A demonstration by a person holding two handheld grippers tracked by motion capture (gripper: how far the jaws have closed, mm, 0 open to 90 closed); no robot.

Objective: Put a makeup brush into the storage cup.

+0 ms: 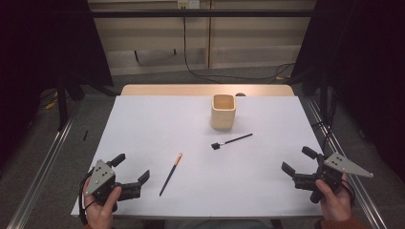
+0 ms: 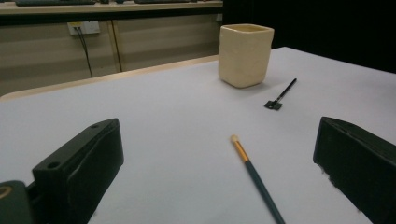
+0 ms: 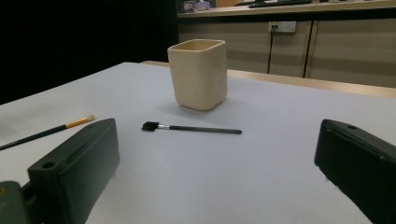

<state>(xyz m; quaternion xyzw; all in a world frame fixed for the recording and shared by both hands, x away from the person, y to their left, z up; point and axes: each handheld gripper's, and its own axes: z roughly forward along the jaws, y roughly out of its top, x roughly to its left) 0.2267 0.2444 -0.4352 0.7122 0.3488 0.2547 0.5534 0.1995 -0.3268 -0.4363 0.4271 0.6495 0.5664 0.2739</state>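
On the white table [image 1: 143, 124], the left gripper [image 1: 132, 174] rests at seven o'clock, its jaws spread wide on nothing; just beside it, toward six, lies the long brush [image 1: 171, 174], its pale tip pointing to one o'clock; the small black brush [image 1: 231, 141] lies near centre, apart from the cream cup [image 1: 223, 112] at twelve; the right gripper [image 1: 299, 160] sits at four o'clock, jaws likewise parted and empty.
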